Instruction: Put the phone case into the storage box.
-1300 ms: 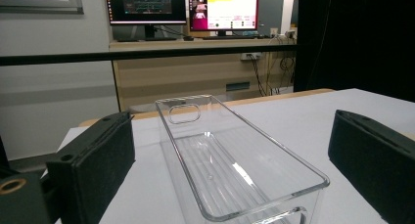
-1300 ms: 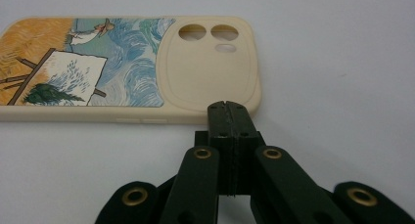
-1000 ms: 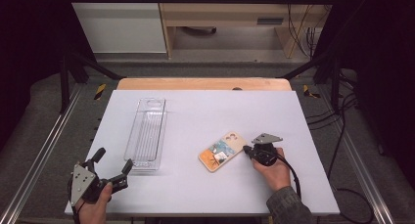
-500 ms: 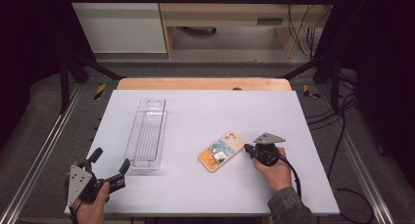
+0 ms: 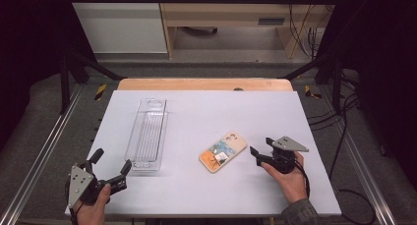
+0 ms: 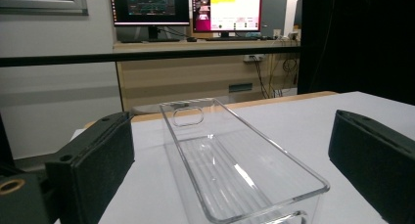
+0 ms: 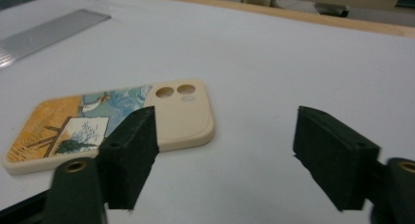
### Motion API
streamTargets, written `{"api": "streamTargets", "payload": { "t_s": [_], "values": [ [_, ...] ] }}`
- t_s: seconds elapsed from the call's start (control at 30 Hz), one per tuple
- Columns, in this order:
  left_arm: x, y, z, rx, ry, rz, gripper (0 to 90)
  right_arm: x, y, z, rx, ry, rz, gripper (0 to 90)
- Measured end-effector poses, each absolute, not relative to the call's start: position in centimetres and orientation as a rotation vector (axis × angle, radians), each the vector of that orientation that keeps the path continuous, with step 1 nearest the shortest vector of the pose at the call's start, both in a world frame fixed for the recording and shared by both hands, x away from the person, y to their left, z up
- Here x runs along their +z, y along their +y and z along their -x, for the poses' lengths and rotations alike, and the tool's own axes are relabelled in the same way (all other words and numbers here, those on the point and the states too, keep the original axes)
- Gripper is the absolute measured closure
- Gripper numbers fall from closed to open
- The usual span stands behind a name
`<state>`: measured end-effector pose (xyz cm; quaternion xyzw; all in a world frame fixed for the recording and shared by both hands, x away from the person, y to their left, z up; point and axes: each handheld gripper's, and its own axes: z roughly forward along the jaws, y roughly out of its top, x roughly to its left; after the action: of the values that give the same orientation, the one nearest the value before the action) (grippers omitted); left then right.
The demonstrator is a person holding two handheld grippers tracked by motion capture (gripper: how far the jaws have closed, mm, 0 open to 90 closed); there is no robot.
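Two tongs are in our hands, and both are spread with nothing between the jaws. From the high view we see the left tongs (image 5: 109, 167) at the near left corner of the white desk (image 5: 206, 112), held by our left hand (image 5: 91, 205). Their jaws point toward the near end of a clear plastic tray (image 5: 146, 133), which lies lengthwise on the left half of the desk; the tips are just beside this end, but not touching it. The right tongs (image 5: 262, 147) are held by our right hand (image 5: 287, 178) on the right side of the desk. They point left at a phone case (image 5: 223, 151), which lies flat and a little diagonal near the middle of the desk, well apart from the tray. A small gap stays between the jaws and the case.

From the left gripper view, the left tongs (image 6: 230, 155) stand wide, one black jaw at each side, and the clear tray (image 6: 235, 170) runs away from us between them, empty, with a handle hole at its far end.

From the right gripper view, the right tongs (image 7: 222, 145) are also wide apart. The phone case (image 7: 98, 123) lies with its picture side up, with two round camera holes, partly behind the left jaw and near to it.
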<state>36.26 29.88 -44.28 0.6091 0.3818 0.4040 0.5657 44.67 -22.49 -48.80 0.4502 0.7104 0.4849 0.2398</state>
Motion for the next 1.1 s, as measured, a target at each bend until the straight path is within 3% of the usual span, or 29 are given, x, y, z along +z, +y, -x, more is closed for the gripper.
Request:
{"api": "streamTargets", "payload": {
  "t_s": [0.23,0.53,0.9,1.1],
  "values": [
    [-43.7,28.4,-36.5,0.908,0.879,-1.499,1.8,-48.3,-24.4,-43.1,1.385,1.838,-1.230,7.4],
    [-42.6,24.7,-37.3,0.897,0.840,-1.649,1.8,-48.8,-25.5,-41.3,1.391,1.794,-1.220,7.0],
    [-42.5,18.6,-39.0,0.770,0.760,-1.775,2.1,-48.7,-25.8,-39.7,1.372,1.716,-1.187,12.5],
    [-42.9,16.1,-40.7,0.706,0.734,-1.838,2.2,-48.7,-26.4,-39.0,1.407,1.731,-1.164,8.4]
  ]
}}
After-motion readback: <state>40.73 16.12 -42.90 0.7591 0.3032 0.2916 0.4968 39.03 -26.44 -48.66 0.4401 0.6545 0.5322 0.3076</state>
